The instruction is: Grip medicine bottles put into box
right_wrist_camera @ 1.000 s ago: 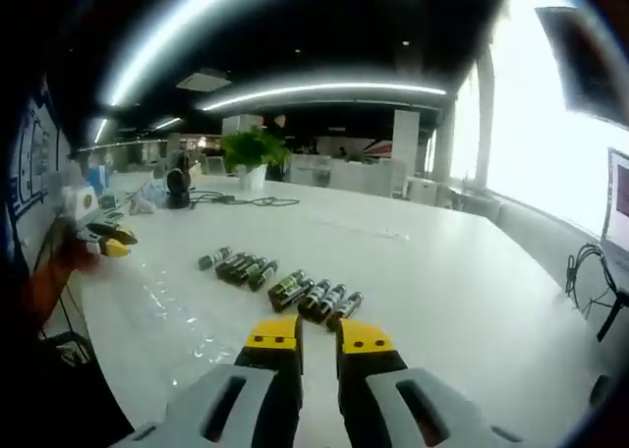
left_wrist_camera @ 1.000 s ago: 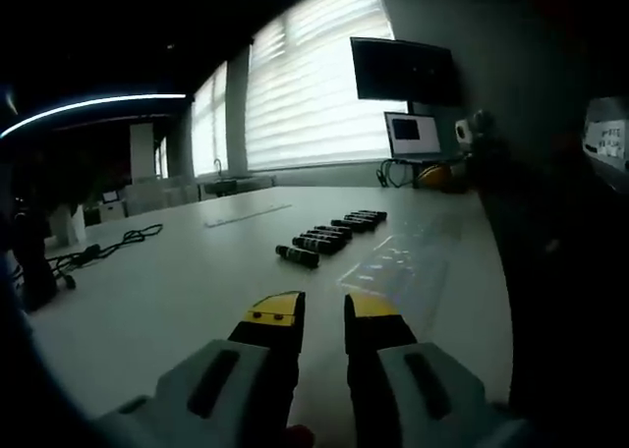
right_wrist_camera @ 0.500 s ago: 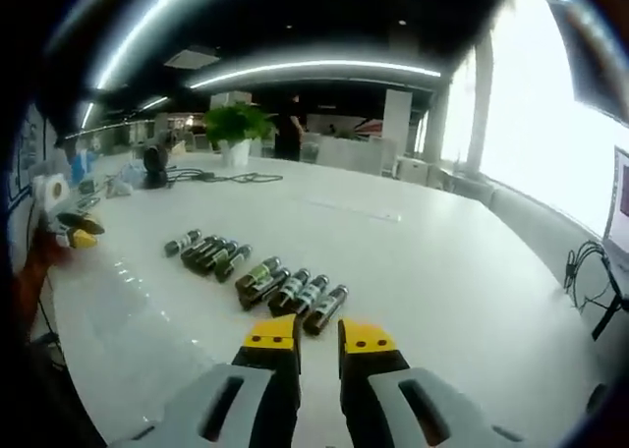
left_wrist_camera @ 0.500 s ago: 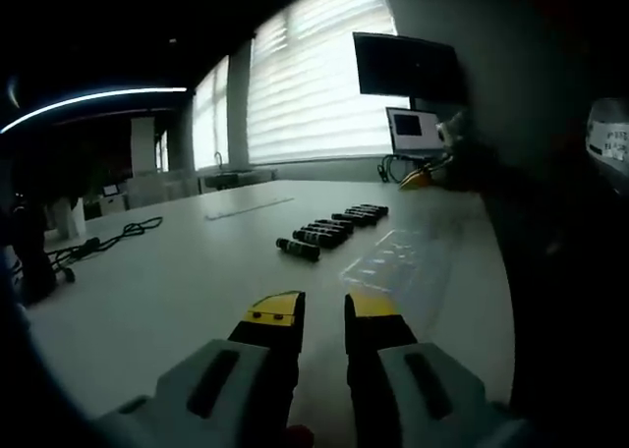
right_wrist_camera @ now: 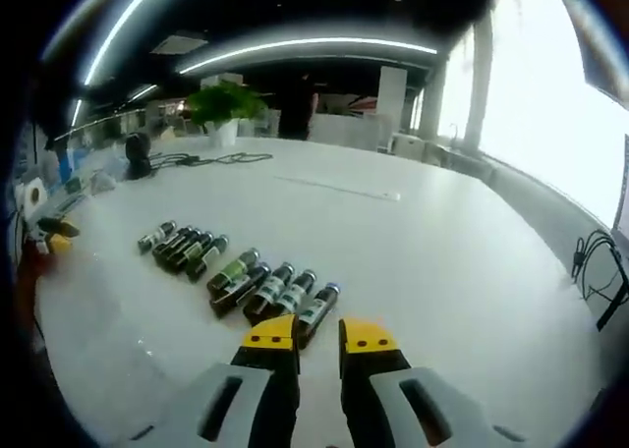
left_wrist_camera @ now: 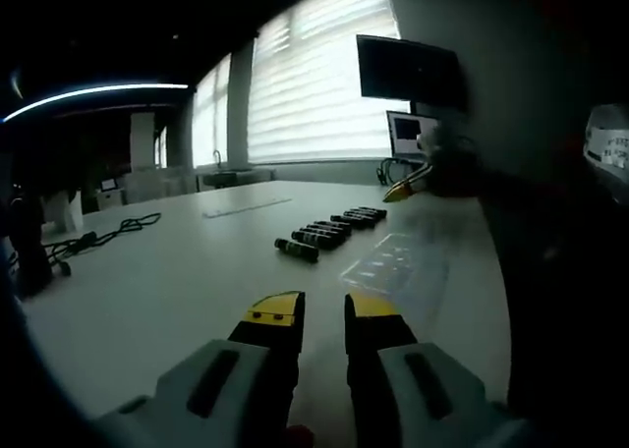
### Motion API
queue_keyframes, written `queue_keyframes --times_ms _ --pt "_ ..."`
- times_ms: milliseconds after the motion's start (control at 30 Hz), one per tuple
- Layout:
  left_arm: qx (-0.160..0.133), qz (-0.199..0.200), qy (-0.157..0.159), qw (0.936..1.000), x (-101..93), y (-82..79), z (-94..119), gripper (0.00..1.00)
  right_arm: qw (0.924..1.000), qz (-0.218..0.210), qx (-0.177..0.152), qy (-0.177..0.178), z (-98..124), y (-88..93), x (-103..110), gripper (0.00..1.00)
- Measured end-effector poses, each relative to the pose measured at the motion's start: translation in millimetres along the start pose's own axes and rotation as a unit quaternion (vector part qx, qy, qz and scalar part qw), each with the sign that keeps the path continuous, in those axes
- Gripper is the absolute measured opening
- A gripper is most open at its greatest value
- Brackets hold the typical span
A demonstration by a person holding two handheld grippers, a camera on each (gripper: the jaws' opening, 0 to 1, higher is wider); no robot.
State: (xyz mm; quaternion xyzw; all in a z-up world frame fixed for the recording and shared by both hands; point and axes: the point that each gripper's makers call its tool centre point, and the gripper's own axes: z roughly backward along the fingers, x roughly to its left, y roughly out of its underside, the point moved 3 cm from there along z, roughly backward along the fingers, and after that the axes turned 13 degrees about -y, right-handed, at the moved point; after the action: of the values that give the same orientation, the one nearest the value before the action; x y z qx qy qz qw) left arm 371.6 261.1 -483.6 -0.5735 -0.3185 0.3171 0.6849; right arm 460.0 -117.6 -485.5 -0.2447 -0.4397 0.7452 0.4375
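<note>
Right gripper (right_wrist_camera: 318, 332) low over the white table (right_wrist_camera: 442, 261), jaws a narrow gap apart, nothing between them, nearest medicine bottle (right_wrist_camera: 316, 309) lying just beyond the tips. Rows of bottles (right_wrist_camera: 236, 271) running far and left. Best to widen first, then straddle one bottle across its body, clear of its neighbour. Left gripper (left_wrist_camera: 323, 308) likewise slightly parted, unloaded, well short of the clear box (left_wrist_camera: 395, 261) beside the bottles (left_wrist_camera: 329, 230).

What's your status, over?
Right gripper open, empty, low at the near end of the bottles. Left gripper open, empty, off the table. Clear tray lies empty beside the row. Nothing in the way.
</note>
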Motion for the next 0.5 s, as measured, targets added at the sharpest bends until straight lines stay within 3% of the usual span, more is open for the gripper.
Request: queue_keyframes --times_ms 500 --pt "0.003 0.001 -0.006 1.0 0.8 0.9 -1 0.1 0.9999 -0.007 0.009 -0.004 -14 -8.3 -6 0.12"
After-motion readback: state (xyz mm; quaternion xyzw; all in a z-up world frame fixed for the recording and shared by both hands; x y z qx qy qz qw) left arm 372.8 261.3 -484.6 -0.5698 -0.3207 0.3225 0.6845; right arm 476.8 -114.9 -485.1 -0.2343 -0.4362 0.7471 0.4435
